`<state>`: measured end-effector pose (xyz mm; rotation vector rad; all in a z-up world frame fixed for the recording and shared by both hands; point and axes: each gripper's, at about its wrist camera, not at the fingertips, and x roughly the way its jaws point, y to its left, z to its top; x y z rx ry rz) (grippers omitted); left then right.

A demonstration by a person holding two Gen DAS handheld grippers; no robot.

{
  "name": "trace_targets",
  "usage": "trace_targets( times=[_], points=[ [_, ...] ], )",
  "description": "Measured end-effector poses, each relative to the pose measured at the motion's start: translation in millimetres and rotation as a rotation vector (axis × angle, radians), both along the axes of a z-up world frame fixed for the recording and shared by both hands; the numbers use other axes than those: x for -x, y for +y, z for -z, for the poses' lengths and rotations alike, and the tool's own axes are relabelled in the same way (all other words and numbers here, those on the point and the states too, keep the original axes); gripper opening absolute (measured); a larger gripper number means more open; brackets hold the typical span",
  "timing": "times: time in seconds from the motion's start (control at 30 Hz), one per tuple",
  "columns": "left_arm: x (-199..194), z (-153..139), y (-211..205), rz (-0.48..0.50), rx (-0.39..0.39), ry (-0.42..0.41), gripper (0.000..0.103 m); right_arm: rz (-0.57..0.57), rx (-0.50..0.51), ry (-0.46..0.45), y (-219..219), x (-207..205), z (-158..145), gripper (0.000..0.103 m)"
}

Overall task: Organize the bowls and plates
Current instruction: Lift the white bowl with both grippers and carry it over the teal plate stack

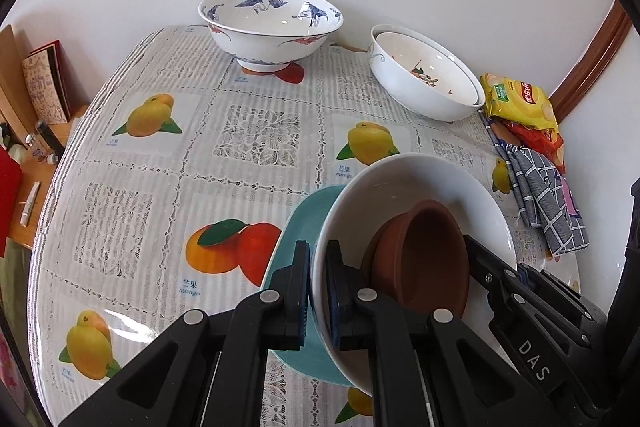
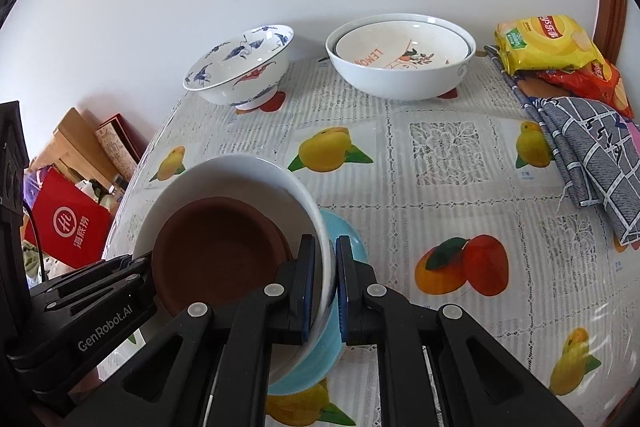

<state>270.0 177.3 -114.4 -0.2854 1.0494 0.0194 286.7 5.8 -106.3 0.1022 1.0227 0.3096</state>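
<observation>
A white bowl (image 1: 420, 179) with a brown clay dish (image 1: 424, 255) inside stands on a teal plate (image 1: 296, 239). My left gripper (image 1: 318, 291) is shut on the bowl's left rim. My right gripper (image 2: 325, 291) is shut on the opposite rim of the white bowl (image 2: 240, 167); its outer finger is next to the teal plate (image 2: 316, 359). The brown dish (image 2: 216, 255) shows there too. A blue-crane bowl (image 1: 272, 23) and a white bowl stack (image 1: 424, 75) stand at the back.
Yellow and red snack bags (image 1: 520, 99) and a folded grey checked cloth (image 1: 548, 203) lie at the table's right edge. The fruit-print tablecloth (image 1: 160, 187) covers the table. Left of the table stand books (image 1: 44, 83) and a red bag (image 2: 68, 227).
</observation>
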Motion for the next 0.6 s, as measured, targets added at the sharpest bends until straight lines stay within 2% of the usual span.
trace_targets(
  times=[0.4, 0.6],
  points=[
    [-4, 28, 7, -0.002, 0.029, 0.055, 0.008, -0.008, 0.030, 0.054, 10, -4, 27, 0.010],
    [-3, 31, 6, -0.004, 0.031, 0.045, 0.009, -0.010, 0.034, 0.057, 8, -3, 33, 0.010]
  ],
)
